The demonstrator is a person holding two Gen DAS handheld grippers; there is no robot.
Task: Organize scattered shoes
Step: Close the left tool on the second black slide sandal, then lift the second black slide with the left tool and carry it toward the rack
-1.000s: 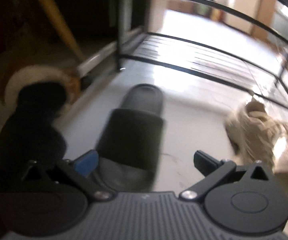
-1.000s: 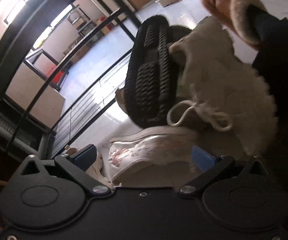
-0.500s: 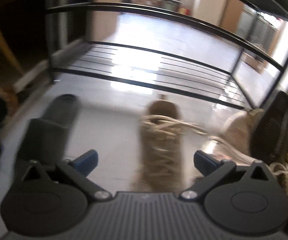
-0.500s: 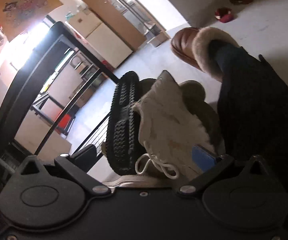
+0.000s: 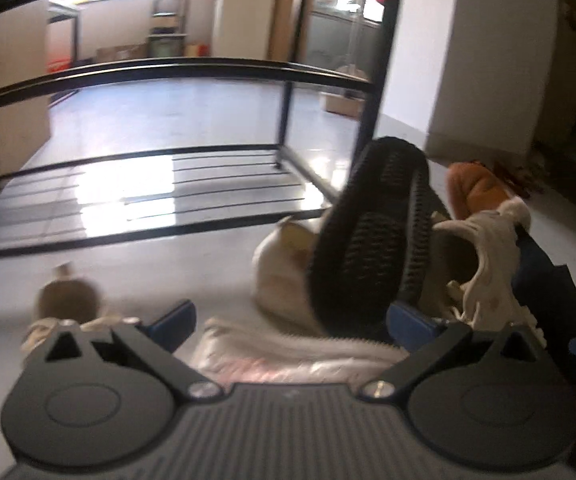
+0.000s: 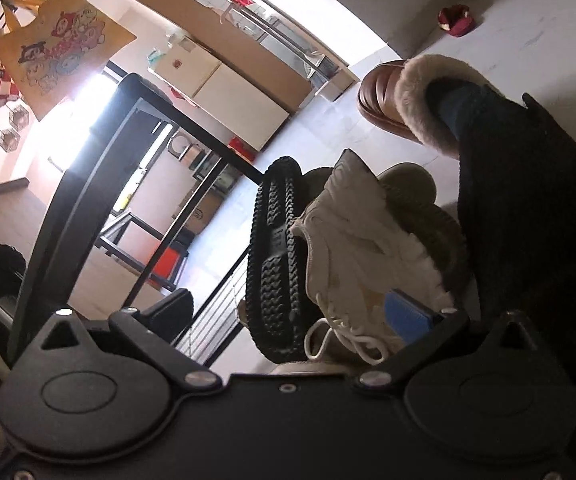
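A beige sneaker with a black ribbed sole [image 5: 368,236] lies tipped on its side on the floor; it also shows in the right wrist view [image 6: 328,256]. My left gripper [image 5: 292,322] is open, low over a white shoe [image 5: 296,356] lying on the floor. My right gripper [image 6: 288,312] is open, with the tipped sneaker between its fingers but not pinched. A tan laced shoe [image 5: 65,304] lies at the left. The black shoe rack [image 5: 147,184] stands behind the shoes with bare wire shelves.
The person's foot in a brown fur-lined slipper [image 6: 412,96] and dark trouser leg [image 6: 528,220] stand just right of the sneaker. A white wall corner [image 5: 488,60] is to the right of the rack. A red slipper [image 6: 454,20] lies far off.
My left gripper has swung right, from the black slide sandal past the tan shoe to the white shoe and tipped sneaker. The right gripper view has tilted up along the sneaker.
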